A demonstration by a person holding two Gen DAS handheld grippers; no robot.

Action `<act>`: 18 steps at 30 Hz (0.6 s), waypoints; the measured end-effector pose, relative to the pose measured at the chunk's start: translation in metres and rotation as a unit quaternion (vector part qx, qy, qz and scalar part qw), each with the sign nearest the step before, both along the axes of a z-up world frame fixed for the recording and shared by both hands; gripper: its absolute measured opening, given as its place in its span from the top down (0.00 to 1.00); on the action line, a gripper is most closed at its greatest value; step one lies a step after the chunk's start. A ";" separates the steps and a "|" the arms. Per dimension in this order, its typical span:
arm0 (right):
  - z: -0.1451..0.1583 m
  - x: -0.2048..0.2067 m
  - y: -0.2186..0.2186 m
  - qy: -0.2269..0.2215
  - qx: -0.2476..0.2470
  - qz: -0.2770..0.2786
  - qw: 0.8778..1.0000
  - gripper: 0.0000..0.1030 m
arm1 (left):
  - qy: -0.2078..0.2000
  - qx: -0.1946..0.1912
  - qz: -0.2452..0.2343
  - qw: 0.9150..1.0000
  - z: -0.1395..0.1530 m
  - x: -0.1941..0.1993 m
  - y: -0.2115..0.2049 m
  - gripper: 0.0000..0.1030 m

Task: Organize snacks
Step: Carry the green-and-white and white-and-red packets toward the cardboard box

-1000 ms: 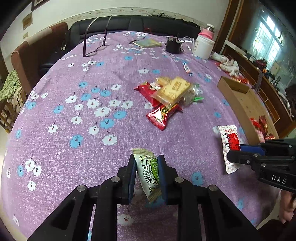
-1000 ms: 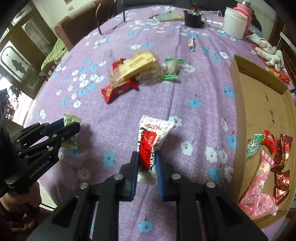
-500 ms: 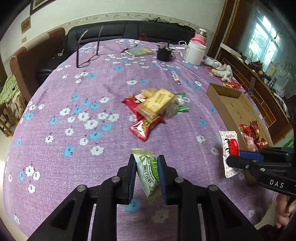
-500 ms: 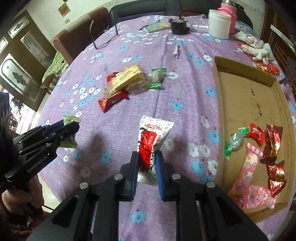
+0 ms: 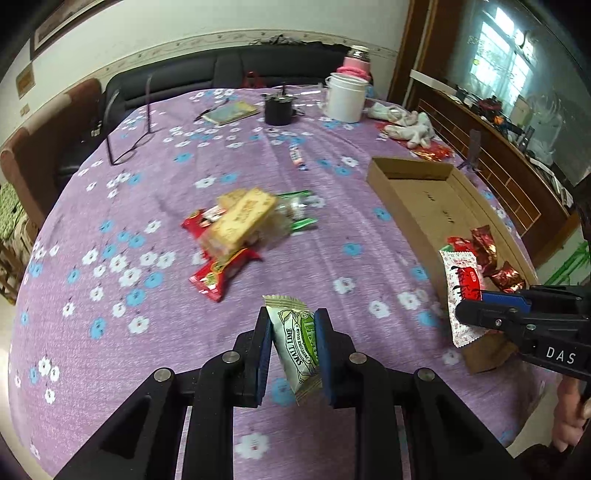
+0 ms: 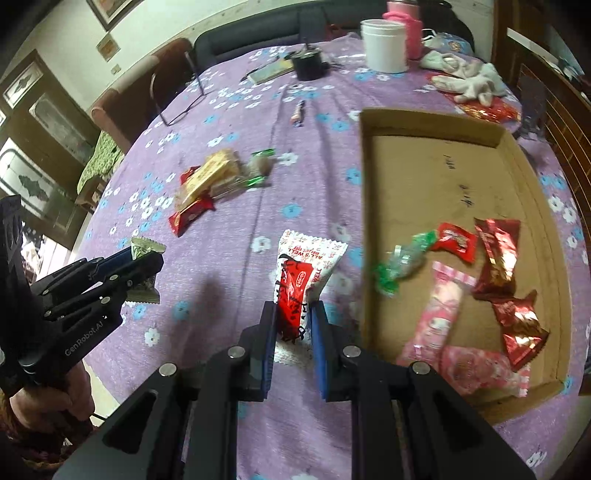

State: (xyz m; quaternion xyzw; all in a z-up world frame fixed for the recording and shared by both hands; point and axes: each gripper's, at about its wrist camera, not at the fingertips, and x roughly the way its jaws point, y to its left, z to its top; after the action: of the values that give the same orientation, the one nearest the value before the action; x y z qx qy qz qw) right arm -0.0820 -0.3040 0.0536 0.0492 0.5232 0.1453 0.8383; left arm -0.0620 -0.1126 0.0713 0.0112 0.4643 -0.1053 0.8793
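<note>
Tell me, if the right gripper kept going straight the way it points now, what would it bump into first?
Probably the bare purple tablecloth just left of the cardboard box; the white-and-red snack packet the right gripper holds would touch first, though depth is unclear.

The cardboard tray [image 6: 436, 177] lies on the table [image 6: 236, 406], open side up. Inside it, at its near end, sit several wrapped sweets [image 6: 495, 258]; its far end is bare. Left of the tray, well apart, lies a loose heap of snack packets [image 6: 207, 181]. Beyond the tray's far wall lie a crumpled cloth [image 6: 465, 81] and, to its left, a mug [image 6: 384, 44] with a flask [image 6: 406, 26] just behind it. A small dark pot [image 6: 308, 64] stands left of the mug. Near the tray's left wall, above the table, a sachet [image 6: 306, 280] hangs in the right gripper [image 6: 293, 321]. Farther left of the tray, the left gripper [image 5: 293, 332] holds a lime packet [image 5: 295, 343] above the table.
</note>
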 end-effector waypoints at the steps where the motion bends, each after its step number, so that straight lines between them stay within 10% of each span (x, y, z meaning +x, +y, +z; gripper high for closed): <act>1: 0.000 0.000 -0.005 0.000 0.002 -0.005 1.000 0.83 | 0.000 0.000 -0.003 1.000 0.000 0.001 -0.004 0.78; 18: 0.003 -0.006 -0.101 -0.002 0.016 -0.098 0.995 0.83 | -0.005 -0.003 -0.081 0.997 0.009 0.012 -0.096 0.78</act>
State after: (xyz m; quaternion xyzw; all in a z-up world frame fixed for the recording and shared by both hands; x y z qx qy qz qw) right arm -0.0882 -0.4046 0.0563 0.1135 0.5115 0.0709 0.8488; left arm -0.0500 -0.2088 0.0807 0.0461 0.4572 -0.1775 0.8702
